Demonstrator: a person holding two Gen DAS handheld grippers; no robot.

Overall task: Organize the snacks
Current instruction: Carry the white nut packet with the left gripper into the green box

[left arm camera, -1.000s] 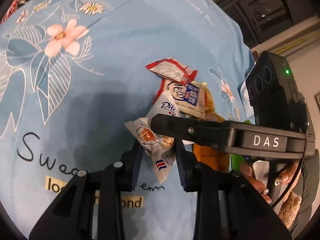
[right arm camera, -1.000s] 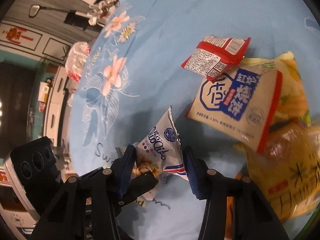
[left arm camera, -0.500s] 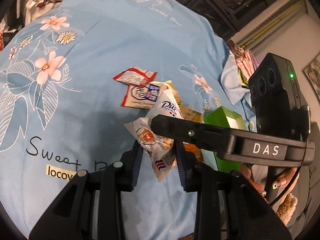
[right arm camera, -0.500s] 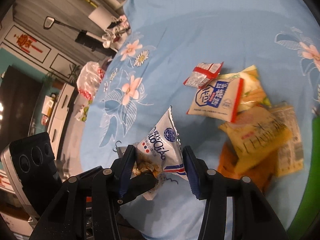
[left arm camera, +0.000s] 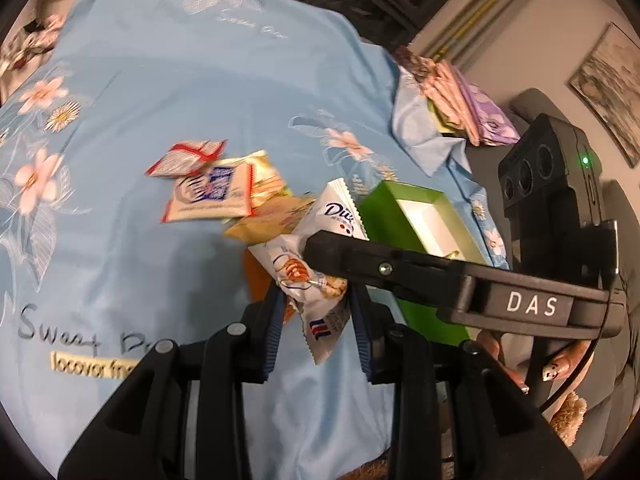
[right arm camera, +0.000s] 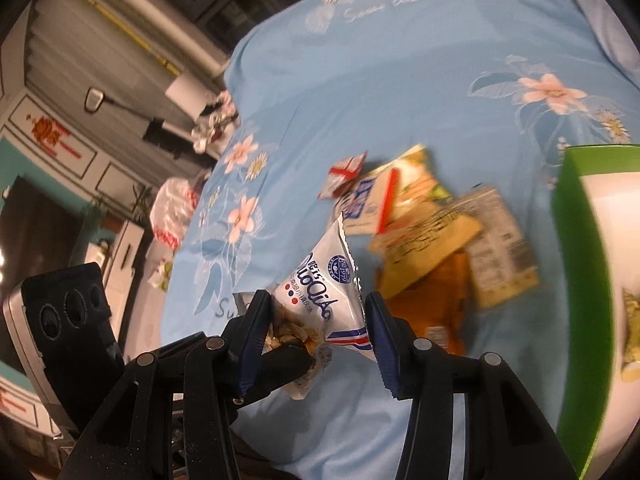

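A white snack packet point(left arm camera: 320, 280) with blue lettering is held up above the blue bedspread by both grippers. My left gripper point(left arm camera: 316, 316) is shut on its lower part. My right gripper point(right arm camera: 316, 320) is shut on the same packet point(right arm camera: 324, 300); its finger crosses the left wrist view. A pile of snack packets point(left arm camera: 224, 192) lies on the cloth beyond, also in the right wrist view point(right arm camera: 424, 232). A green box point(left arm camera: 416, 224) with a white inside stands open to the right, also in the right wrist view point(right arm camera: 580, 240).
The blue floral bedspread point(left arm camera: 160, 80) covers the whole surface. Folded pink and purple cloths point(left arm camera: 460, 100) lie at its far right corner. Something yellow-green point(right arm camera: 632, 328) lies inside the box. Furniture and a bag point(right arm camera: 172, 212) stand beyond the left edge.
Both grippers have lifted and drawn back with the white packet. The snack pile looks farther away and the green box has come into view on the right.
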